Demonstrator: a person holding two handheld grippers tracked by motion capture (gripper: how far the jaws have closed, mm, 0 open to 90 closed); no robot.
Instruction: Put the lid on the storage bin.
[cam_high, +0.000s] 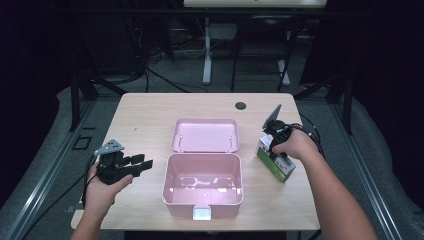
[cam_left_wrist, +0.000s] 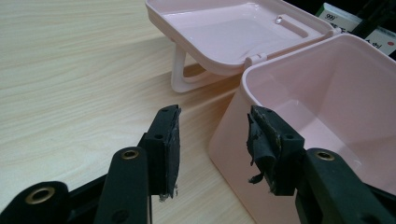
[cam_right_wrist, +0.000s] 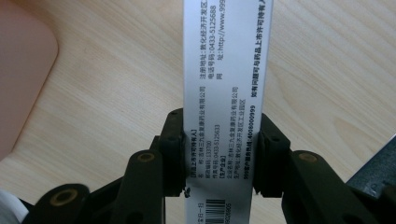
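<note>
Pink box (cam_high: 203, 192) sits open at tabletop's (cam_high: 145, 117) near edge, centre, lid (cam_high: 205, 135) flat behind it. R gripper (cam_right_wrist: 217, 149) clamped on white-green carton (cam_high: 276, 160) nr right edge. L gripper (cam_left_wrist: 212, 144) w/ jaws wide apart, nothing held, just left of box.

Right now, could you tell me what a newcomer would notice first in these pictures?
An open pink box sits mid-table, its lid folded back behind it. To its right, the right gripper is shut on a white and green carton. The left gripper is held open at the box's left.
</note>
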